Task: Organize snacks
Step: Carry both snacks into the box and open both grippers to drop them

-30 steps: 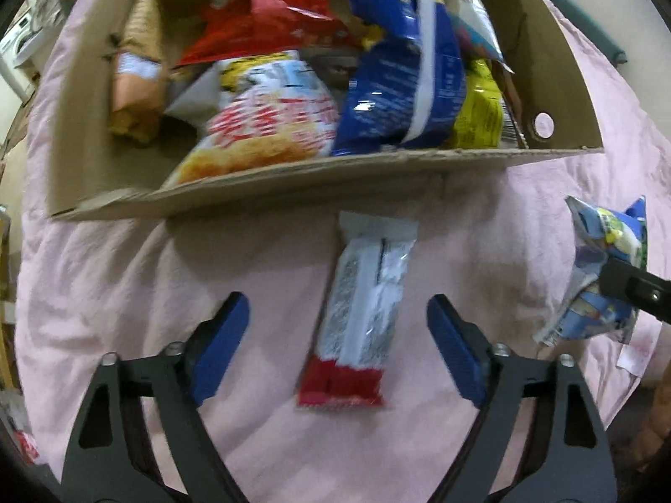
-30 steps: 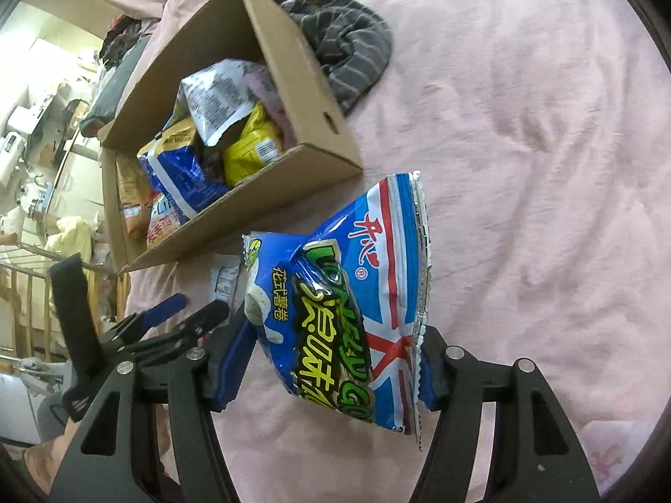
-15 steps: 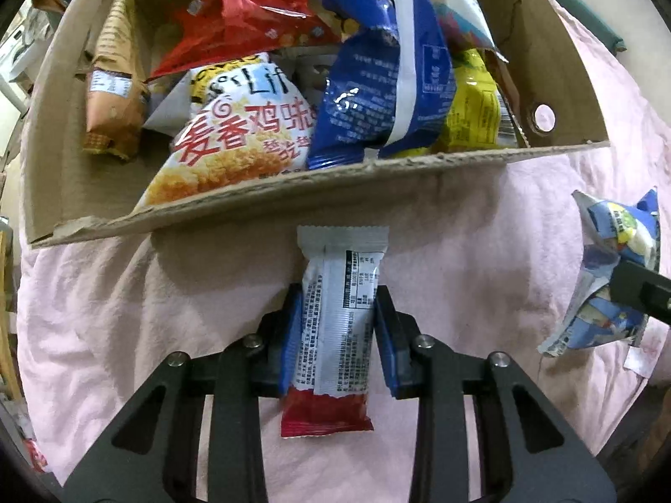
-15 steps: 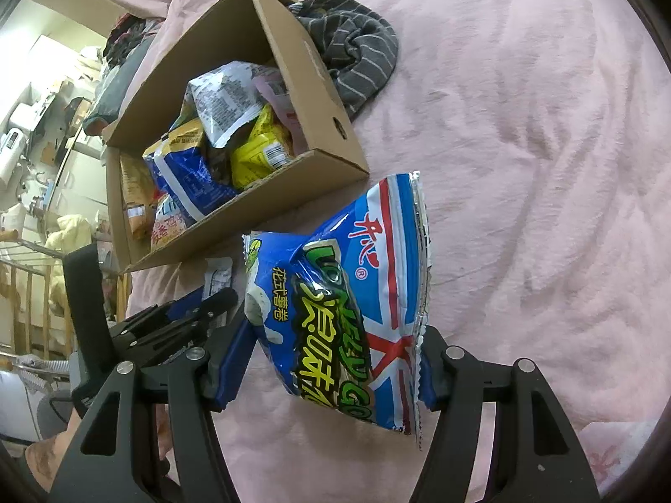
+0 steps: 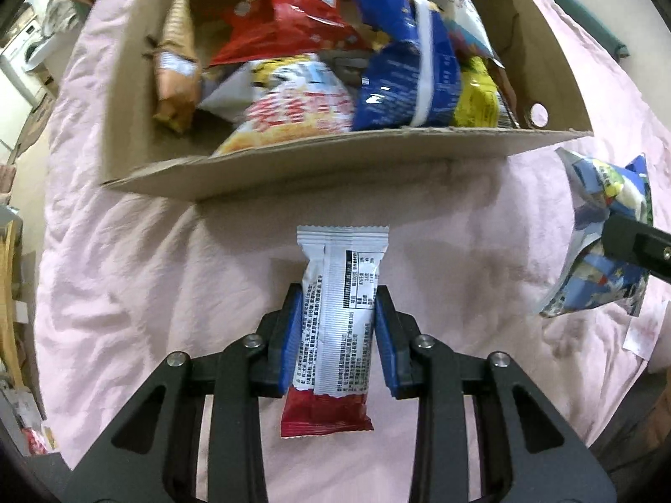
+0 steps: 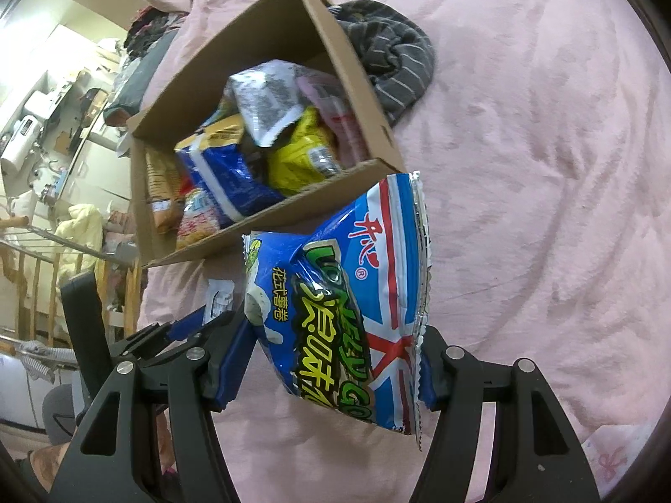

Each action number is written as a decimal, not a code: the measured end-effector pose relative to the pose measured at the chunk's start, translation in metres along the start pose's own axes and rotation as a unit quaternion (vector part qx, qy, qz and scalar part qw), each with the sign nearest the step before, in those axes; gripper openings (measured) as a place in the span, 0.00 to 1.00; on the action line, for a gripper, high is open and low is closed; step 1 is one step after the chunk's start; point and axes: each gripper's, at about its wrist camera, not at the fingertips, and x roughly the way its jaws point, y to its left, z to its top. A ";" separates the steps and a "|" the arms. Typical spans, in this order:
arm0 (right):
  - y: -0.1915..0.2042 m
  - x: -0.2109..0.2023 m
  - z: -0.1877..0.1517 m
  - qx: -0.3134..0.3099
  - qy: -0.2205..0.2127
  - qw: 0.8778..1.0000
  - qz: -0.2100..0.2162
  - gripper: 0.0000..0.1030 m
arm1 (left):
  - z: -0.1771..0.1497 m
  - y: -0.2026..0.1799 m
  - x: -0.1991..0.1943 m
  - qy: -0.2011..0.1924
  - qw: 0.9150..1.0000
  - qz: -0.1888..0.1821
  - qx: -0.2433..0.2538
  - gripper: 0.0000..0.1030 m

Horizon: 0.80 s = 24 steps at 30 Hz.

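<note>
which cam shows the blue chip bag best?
Right wrist: the blue chip bag fills the centre, front print readable, clamped in the right gripper. Left wrist shows it only at the right edge, crumpled and partly hidden.

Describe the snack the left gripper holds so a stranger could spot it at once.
Start at the open cardboard box on the pink blanket. In front of it, the left gripper clamps a narrow bar wrapper: silver with black print and a red end, unlike the puffy bags nearby.

Pink bed (image 6: 545, 167), brown cardboard box (image 5: 335, 155), bright wrappers

The snack bar (image 5: 337, 322) is silver-white with black print and a red end; the chip bag (image 6: 360, 302) is blue with red-white stripes and green lettering; the cloth (image 6: 394, 54) is grey, striped.
</note>
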 end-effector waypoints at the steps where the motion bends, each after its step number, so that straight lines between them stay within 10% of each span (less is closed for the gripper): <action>1: 0.002 -0.001 -0.001 -0.001 -0.001 1.000 0.003 0.64 | -0.003 0.005 -0.002 0.004 1.000 0.000 -0.009 0.28; 24: 0.034 -0.039 -0.006 -0.058 -0.038 0.995 0.074 0.64 | -0.013 0.044 -0.115 -0.104 0.991 0.035 -0.073 0.28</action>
